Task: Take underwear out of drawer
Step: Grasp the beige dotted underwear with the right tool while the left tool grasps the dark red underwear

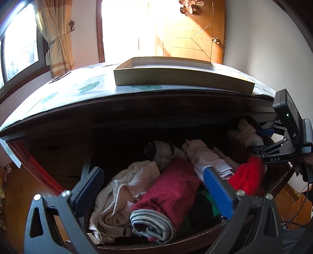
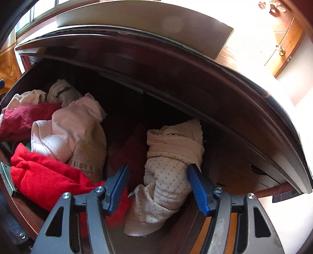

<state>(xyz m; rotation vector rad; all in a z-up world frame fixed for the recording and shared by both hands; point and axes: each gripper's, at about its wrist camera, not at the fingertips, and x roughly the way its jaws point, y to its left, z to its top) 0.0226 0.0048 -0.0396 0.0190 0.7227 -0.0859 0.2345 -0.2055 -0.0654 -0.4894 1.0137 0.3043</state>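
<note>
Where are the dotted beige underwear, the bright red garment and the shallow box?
Dotted beige underwear [image 2: 168,175]: right wrist view, middle of roll.
Bright red garment [image 2: 45,175]: right wrist view, middle fold.
Shallow box [image 1: 176,79]: left wrist view, front wall.

- On top of the dresser we see a shallow, rectangular beige cardboard tray [image 1: 183,79], lying flat on a pale sheet printed with teal flower shapes [image 1: 88,88].
- Behind it stands a brown wooden door with inlaid lines [image 1: 191,33], with a round brass knob [image 1: 215,40] near its right edge.
- To the left we see a dark-framed window [image 1: 19,48], and beside it a cream patterned curtain [image 1: 56,39] gathered by a tie.
- A small dark wall hook [image 1: 72,25] sits right of the curtain.
- A polished orange-brown wooden floor [image 1: 19,195] shows at lower left.
- A shiny petal-shaped ornament [image 1: 188,6] hangs at the door's top.
</note>
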